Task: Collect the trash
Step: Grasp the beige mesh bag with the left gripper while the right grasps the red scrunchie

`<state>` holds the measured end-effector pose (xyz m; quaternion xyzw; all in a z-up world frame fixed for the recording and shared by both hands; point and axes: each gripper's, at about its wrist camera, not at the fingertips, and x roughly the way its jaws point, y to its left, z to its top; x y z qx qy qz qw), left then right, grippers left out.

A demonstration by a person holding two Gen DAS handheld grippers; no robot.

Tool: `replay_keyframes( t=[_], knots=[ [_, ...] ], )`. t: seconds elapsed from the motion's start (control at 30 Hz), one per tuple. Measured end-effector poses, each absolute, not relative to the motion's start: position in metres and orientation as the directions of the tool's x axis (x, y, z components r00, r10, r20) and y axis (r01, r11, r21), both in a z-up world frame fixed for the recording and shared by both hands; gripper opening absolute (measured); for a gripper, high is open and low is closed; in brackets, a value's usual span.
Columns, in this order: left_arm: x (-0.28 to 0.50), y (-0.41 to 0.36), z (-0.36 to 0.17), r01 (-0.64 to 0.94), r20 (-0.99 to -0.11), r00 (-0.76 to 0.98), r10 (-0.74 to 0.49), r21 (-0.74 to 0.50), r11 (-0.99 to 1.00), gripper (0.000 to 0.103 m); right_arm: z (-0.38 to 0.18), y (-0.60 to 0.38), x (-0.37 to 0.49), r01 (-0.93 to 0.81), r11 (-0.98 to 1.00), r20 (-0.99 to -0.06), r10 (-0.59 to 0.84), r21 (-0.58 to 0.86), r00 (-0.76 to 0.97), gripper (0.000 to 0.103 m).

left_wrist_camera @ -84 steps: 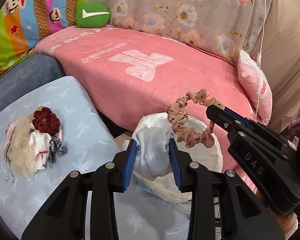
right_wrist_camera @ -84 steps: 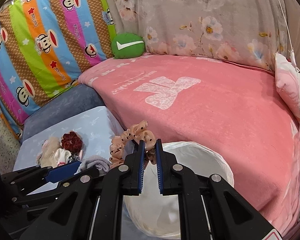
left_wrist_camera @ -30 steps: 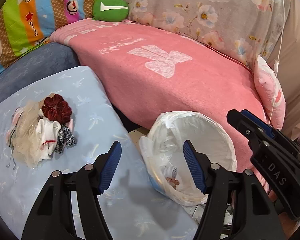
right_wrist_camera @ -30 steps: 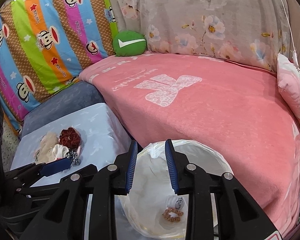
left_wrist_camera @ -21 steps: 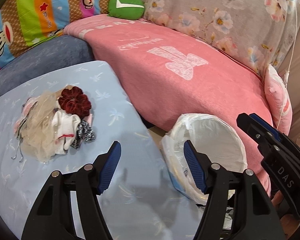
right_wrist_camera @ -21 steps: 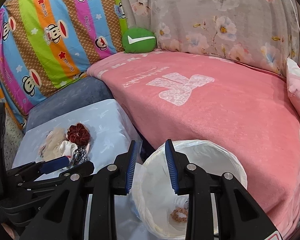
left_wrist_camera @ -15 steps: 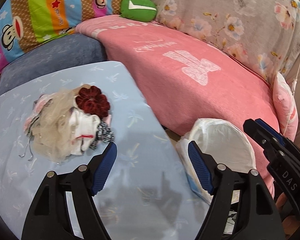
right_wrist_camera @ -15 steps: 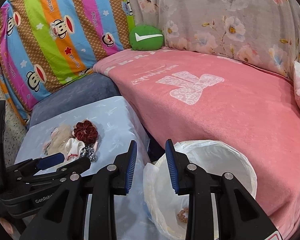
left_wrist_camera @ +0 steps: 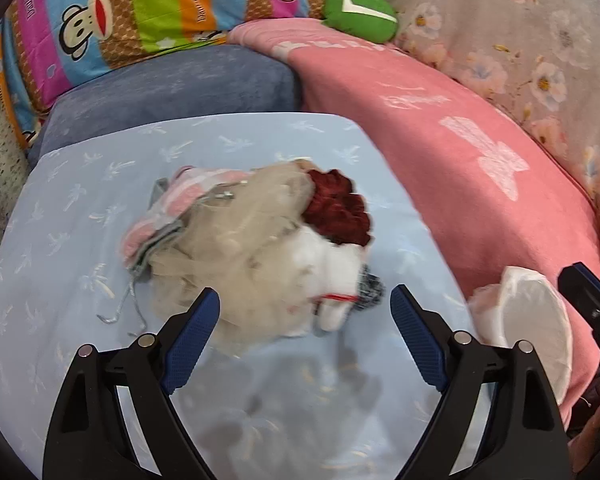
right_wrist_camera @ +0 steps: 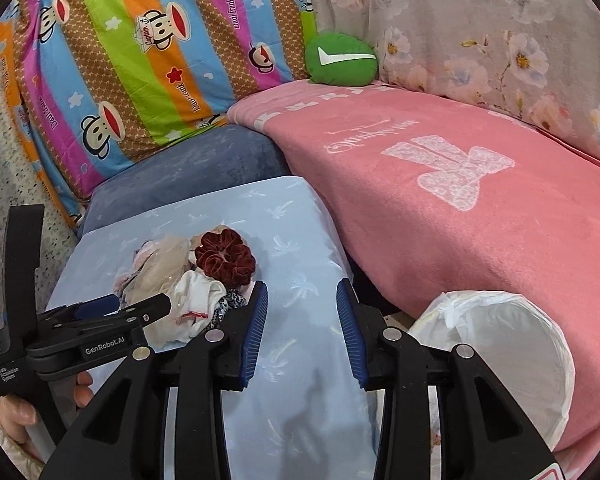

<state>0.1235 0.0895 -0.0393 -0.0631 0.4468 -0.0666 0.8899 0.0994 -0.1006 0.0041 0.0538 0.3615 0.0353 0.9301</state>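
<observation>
A pile of soft trash (left_wrist_camera: 260, 252) lies on the light blue table (left_wrist_camera: 60, 320): beige tulle, a dark red scrunchie (left_wrist_camera: 336, 212), a white sock (left_wrist_camera: 328, 264) and a speckled scrunchie. My left gripper (left_wrist_camera: 304, 316) is open, just in front of the pile, jaws to either side of it. In the right wrist view the pile (right_wrist_camera: 192, 280) is at the left, with the left gripper (right_wrist_camera: 116, 308) beside it. My right gripper (right_wrist_camera: 302, 320) is open and empty above the table (right_wrist_camera: 300, 400). The white-lined trash bin (right_wrist_camera: 512, 352) stands at the right; it also shows in the left wrist view (left_wrist_camera: 528, 320).
A pink blanket (right_wrist_camera: 480, 208) covers the sofa behind the table. A grey-blue cushion (right_wrist_camera: 188, 172), a striped monkey-print pillow (right_wrist_camera: 140, 60) and a green round cushion (right_wrist_camera: 340, 58) lie at the back. A floral cover (right_wrist_camera: 500, 40) hangs behind.
Both grippers let go of their items into the bin, opened, and swung left from the bin toward the pile. The left gripper has come close to the pile.
</observation>
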Motion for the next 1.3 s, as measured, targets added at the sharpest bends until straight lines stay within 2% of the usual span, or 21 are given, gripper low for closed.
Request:
replay_keyframes(
  t=[0.27, 0.37, 0.47, 0.53, 0.63, 0.73, 0.83, 1.3],
  knots=[
    [0.151, 0.118, -0.062, 0.034, -0.808, 0.565, -0.167, -0.179, 0.983, 0.082, -0.012, -0.067, 0.129, -0.057, 0.989, -0.691, 0.135, 0.134, 0.71, 0.036],
    [0.158, 0.123, -0.066, 0.042, -0.811, 0.557, -0.179, -0.188, 0.981, 0.074, -0.019, -0.057, 0.139, -0.068, 0.988, -0.699, 0.144, 0.136, 0.7, 0.036],
    [0.165, 0.126, -0.071, 0.057, -0.816, 0.539, -0.207, -0.21, 0.976, 0.059, -0.024, -0.047, 0.149, -0.079, 0.986, -0.705, 0.16, 0.146, 0.691, 0.036],
    [0.168, 0.126, -0.074, 0.071, -0.82, 0.526, -0.226, -0.222, 0.972, 0.041, -0.029, -0.04, 0.158, -0.088, 0.984, -0.71, 0.173, 0.155, 0.682, 0.036],
    [0.17, 0.129, -0.075, 0.085, -0.82, 0.508, -0.263, -0.257, 0.963, 0.019, -0.035, -0.031, 0.169, -0.095, 0.983, -0.719, 0.182, 0.159, 0.671, 0.036],
    [0.168, 0.133, -0.07, 0.095, -0.81, 0.514, -0.282, -0.272, 0.957, 0.007, -0.042, -0.022, 0.179, -0.11, 0.981, -0.728, 0.191, 0.158, 0.658, 0.036],
    [0.165, 0.137, -0.064, 0.105, -0.8, 0.526, -0.289, -0.276, 0.956, 0.003, -0.049, -0.013, 0.188, -0.121, 0.98, -0.738, 0.2, 0.16, 0.645, 0.036],
    [0.167, 0.145, -0.028, 0.126, -0.749, 0.584, -0.312, -0.296, 0.947, 0.002, -0.079, 0.006, 0.223, -0.126, 0.977, -0.772, 0.212, 0.171, 0.599, 0.036]
  ],
)
